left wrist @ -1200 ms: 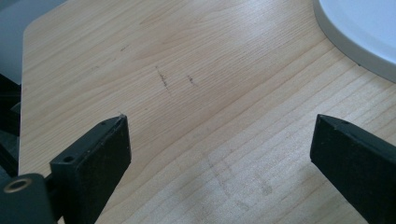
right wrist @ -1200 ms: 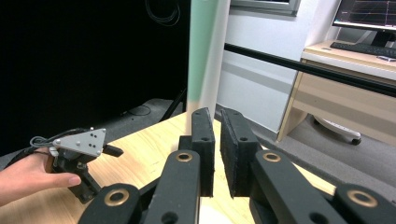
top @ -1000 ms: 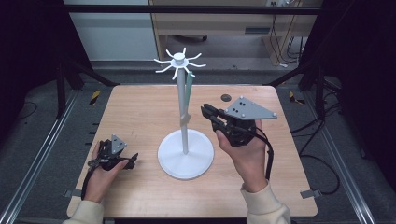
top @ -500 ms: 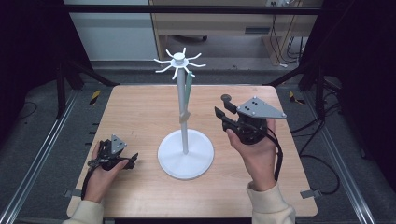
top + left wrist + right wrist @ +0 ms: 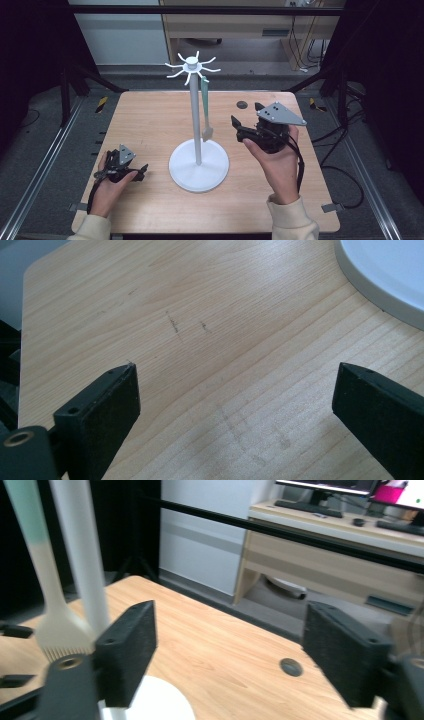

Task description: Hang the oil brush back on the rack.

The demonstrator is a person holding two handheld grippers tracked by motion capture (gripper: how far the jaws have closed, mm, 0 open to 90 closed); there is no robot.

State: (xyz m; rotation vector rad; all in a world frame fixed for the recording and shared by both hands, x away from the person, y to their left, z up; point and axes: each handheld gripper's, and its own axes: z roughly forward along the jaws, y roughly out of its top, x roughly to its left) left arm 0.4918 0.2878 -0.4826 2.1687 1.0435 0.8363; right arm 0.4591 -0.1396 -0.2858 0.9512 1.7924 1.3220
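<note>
The pale brush (image 5: 206, 112), green along its handle and cream at the bristle end, hangs from one hook of the white stand (image 5: 198, 165), dangling just beside the pole in the middle of the wooden table (image 5: 150, 120). In the right gripper view the brush (image 5: 47, 605) shows at the left edge, bristles down, with the pole close alongside. No brand, label or lettering can be read on brush, stand or grippers.

The right gripper (image 5: 245, 132) sits just right of the stand, held in the person's right hand (image 5: 277, 162); its jaws have just been opening and now stand wide apart with nothing between them, the brush let go and clear of the pads. A small dark round disc (image 5: 242, 105) lies on the table beyond it.

The left gripper (image 5: 137, 172) rests low at the near left of the table in the left hand (image 5: 107, 185), well apart from the stand's base, jaws spread wide over bare wood.

Behind the table stands a desk (image 5: 350, 540).
</note>
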